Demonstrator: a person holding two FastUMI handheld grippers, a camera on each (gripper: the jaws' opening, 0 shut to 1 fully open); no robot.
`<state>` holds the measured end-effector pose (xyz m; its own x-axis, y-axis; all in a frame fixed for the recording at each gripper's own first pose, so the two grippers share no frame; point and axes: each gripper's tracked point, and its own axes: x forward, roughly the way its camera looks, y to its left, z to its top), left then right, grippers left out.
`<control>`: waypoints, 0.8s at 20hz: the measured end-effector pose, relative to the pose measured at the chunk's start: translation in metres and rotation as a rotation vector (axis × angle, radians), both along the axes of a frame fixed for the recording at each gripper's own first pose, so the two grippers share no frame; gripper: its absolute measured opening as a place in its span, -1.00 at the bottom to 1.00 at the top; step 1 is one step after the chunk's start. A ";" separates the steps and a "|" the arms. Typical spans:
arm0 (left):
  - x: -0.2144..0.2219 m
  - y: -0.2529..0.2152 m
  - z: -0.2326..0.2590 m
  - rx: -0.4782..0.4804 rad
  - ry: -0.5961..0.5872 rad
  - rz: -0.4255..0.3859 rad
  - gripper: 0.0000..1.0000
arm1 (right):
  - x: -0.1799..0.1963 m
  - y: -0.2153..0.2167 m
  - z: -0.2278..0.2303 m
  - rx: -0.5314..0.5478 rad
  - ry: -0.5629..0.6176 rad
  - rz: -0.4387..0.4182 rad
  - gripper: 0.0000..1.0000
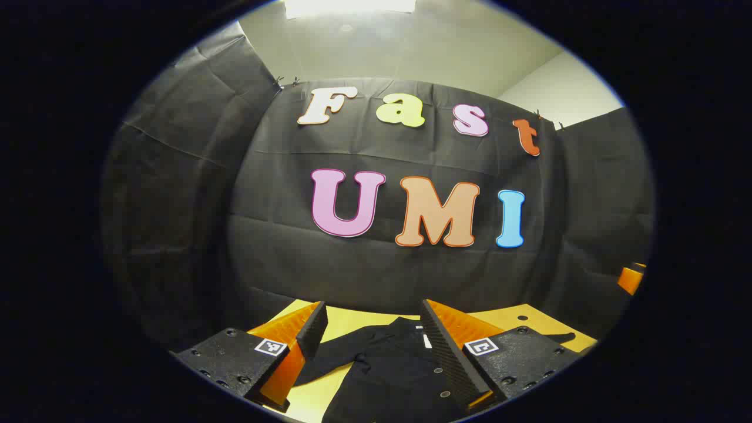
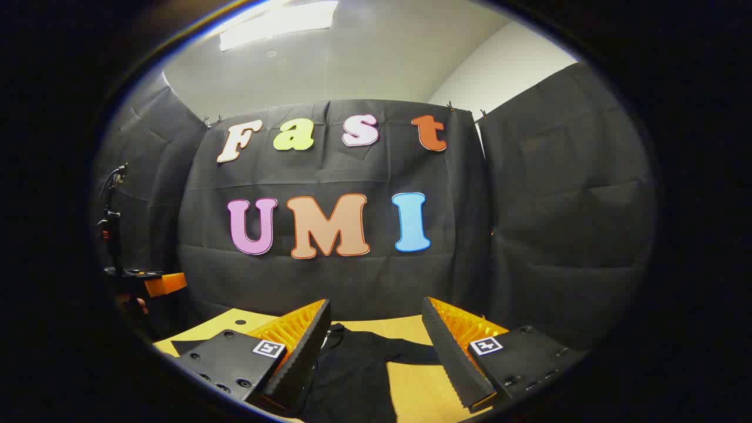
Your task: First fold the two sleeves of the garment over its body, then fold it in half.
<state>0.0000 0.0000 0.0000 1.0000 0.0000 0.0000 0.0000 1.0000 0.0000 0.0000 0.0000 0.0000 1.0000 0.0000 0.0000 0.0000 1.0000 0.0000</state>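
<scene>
Garment (image 1: 388, 364) was laid flat on the yellow worktop (image 1: 346, 320), sleeves spread for folding. The left hand-held gripper (image 1: 370, 335) and right hand-held gripper (image 2: 376, 341) were held above it, both spread wide and gripping nothing, presumably for approach.

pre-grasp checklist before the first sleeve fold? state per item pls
1. Left gripper open, nothing between the fingers: ok.
2. Right gripper open, nothing between the fingers: ok.
3. Black garment lying on the yellow table: ok.
4. Sleeves still spread out to the sides, one seen in the right gripper view, none folded over the body: ok to start.
5. Garment fully flat and free of wrinkles: cannot tell, fingers cover much of it.
6. Grippers near the cloth: not ok, both look held above the table.
</scene>
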 end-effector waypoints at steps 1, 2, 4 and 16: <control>-0.002 0.002 0.002 0.004 -0.004 0.000 0.87 | 0.000 0.001 -0.001 0.006 0.005 0.002 0.95; -0.004 0.003 0.002 0.006 -0.008 -0.002 0.87 | -0.001 0.003 -0.002 0.009 0.010 0.003 0.95; -0.007 0.003 0.000 0.004 -0.002 -0.004 0.86 | 0.000 0.006 -0.005 0.005 0.016 0.005 0.95; -0.022 0.010 -0.003 0.034 0.015 0.035 0.87 | 0.013 0.005 -0.024 0.024 0.071 0.024 0.96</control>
